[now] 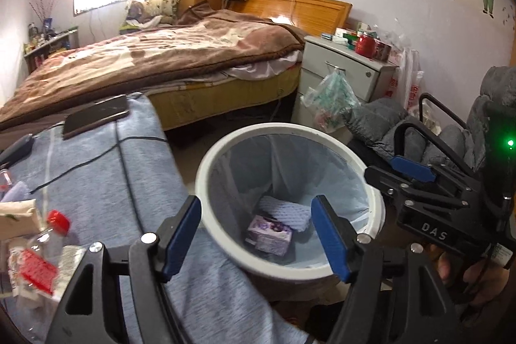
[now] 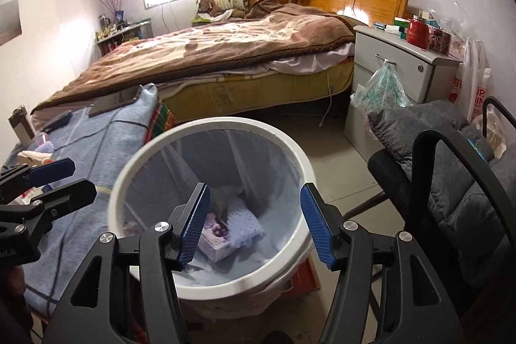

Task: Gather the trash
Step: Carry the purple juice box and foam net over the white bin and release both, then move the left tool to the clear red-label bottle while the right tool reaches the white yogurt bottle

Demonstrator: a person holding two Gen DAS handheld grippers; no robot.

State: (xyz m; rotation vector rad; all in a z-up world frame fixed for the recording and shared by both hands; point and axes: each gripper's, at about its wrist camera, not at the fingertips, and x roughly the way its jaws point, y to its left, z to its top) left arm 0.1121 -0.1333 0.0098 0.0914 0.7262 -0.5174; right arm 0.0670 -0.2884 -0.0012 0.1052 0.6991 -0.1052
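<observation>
1. While both tools are hanging over the white bin [image 2: 206, 131], we are holding the right gripper [image 2: 254, 228] directly above its mouth, jaws apart with nothing between the blue pads — a release position, we judge, since trash is lying straight below.
2. We are keeping the left gripper [image 1: 258, 234] at the bin's near rim, jaws likewise apart and empty, partly over the blue-covered table [image 1: 106, 182] beside the bin.
3. Inside the bin we are counting two pieces: one purple carton [image 2: 214, 234] and one pale foam sheet [image 2: 245, 220], touching, on the liner's bottom.
4. Left of the bin, on the table, we are counting one clear bottle with a red cap [image 1: 53, 231] among a few crumpled wrappers [image 1: 30, 273]; these are likely waiting for collection.
5. One dark phone [image 1: 96, 115] is lying at the table's far end, probably not trash.
</observation>
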